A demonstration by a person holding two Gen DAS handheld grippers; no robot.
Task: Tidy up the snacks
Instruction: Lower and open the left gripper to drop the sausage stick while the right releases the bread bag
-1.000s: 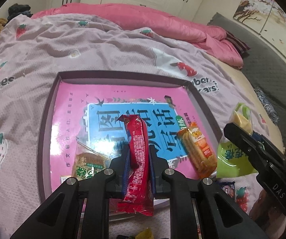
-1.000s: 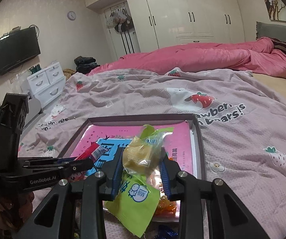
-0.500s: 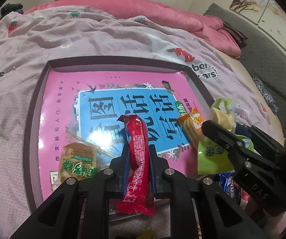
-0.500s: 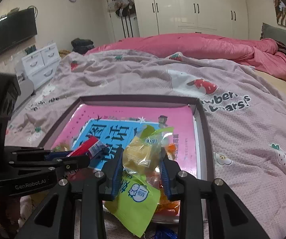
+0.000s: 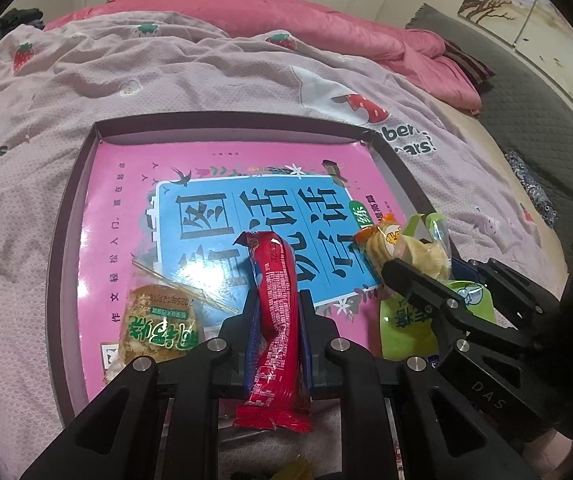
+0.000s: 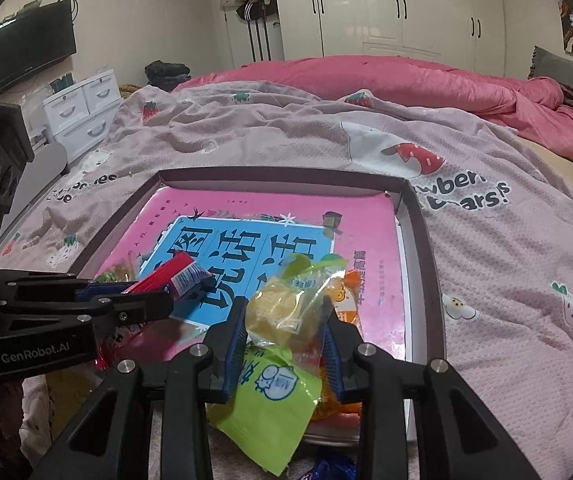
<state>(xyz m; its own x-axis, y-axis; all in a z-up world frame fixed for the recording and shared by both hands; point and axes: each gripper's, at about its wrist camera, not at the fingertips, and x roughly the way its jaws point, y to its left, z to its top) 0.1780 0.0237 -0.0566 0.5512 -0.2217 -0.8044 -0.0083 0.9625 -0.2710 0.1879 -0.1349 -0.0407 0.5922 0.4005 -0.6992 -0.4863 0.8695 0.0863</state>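
Note:
A shallow dark-rimmed box (image 5: 66, 216) (image 6: 422, 240) lined with a pink and blue printed sheet lies on the bed. My left gripper (image 5: 274, 300) is shut on a long red snack packet (image 5: 276, 300), held over the box's near edge; the same packet (image 6: 174, 276) shows in the right wrist view. My right gripper (image 6: 284, 314) is shut on a clear and green bag of yellow snacks (image 6: 286, 312), over the box's near right corner. That bag (image 5: 426, 256) hangs beside an orange biscuit pack (image 5: 378, 248) lying in the box. A green-labelled round cake pack (image 5: 158, 332) lies at the near left of the box.
The box rests on a pink strawberry-print blanket (image 5: 166, 76) with a rumpled pink duvet (image 6: 386, 76) behind. A blue wrapper (image 6: 330, 466) lies on the blanket just in front of the box. White drawers (image 6: 82, 108) and a wall television (image 6: 26, 56) stand to the left.
My right gripper has come down and in with the green bag, now close beside the orange biscuit pack. The left gripper has held the red packet nearly still.

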